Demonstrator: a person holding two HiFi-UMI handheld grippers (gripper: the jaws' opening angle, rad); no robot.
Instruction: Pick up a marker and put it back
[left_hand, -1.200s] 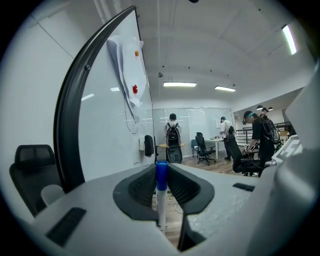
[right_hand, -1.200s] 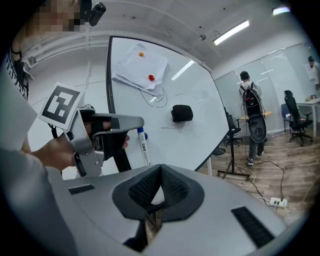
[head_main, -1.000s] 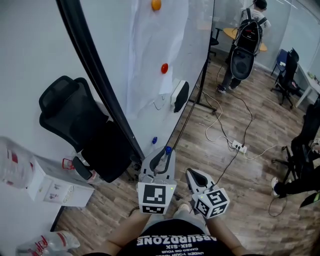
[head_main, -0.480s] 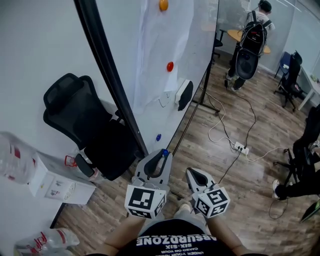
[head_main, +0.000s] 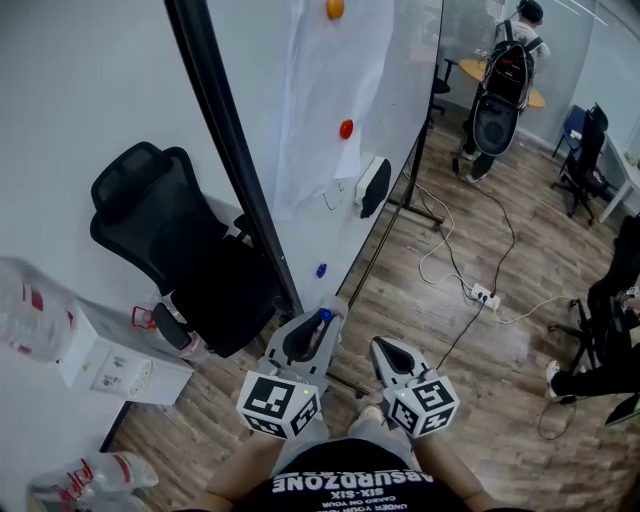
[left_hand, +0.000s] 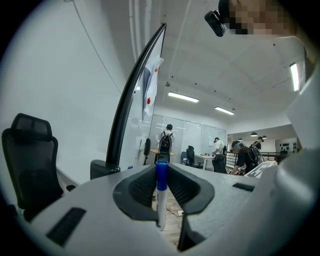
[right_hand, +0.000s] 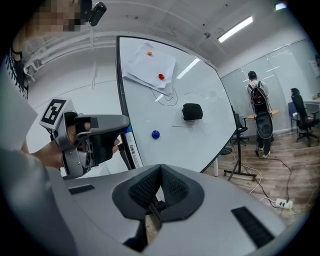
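Note:
A white marker with a blue cap (left_hand: 161, 192) stands upright between the pads of my left gripper (left_hand: 161, 167), which is shut on it. From the head view the blue cap (head_main: 325, 316) shows at the tip of the left gripper (head_main: 328, 310), close to the lower edge of the whiteboard (head_main: 360, 70) and its black frame. The right gripper view catches the left gripper (right_hand: 95, 135) from the side, with the marker's labelled barrel (right_hand: 131, 148) sticking down out of it. My right gripper (head_main: 385, 348) hangs beside it, jaws shut (right_hand: 159, 172) with nothing between them.
On the whiteboard are a black eraser (head_main: 372, 187), pinned paper (head_main: 320, 90), and orange (head_main: 335, 8), red (head_main: 346, 129) and blue (head_main: 321, 270) magnets. A black office chair (head_main: 170, 240) and a box (head_main: 95, 362) stand left. A person with a backpack (head_main: 503, 80) is far off.
My left gripper has shifted left toward the whiteboard frame and rolled a little, still holding the marker. The right gripper has stayed put.

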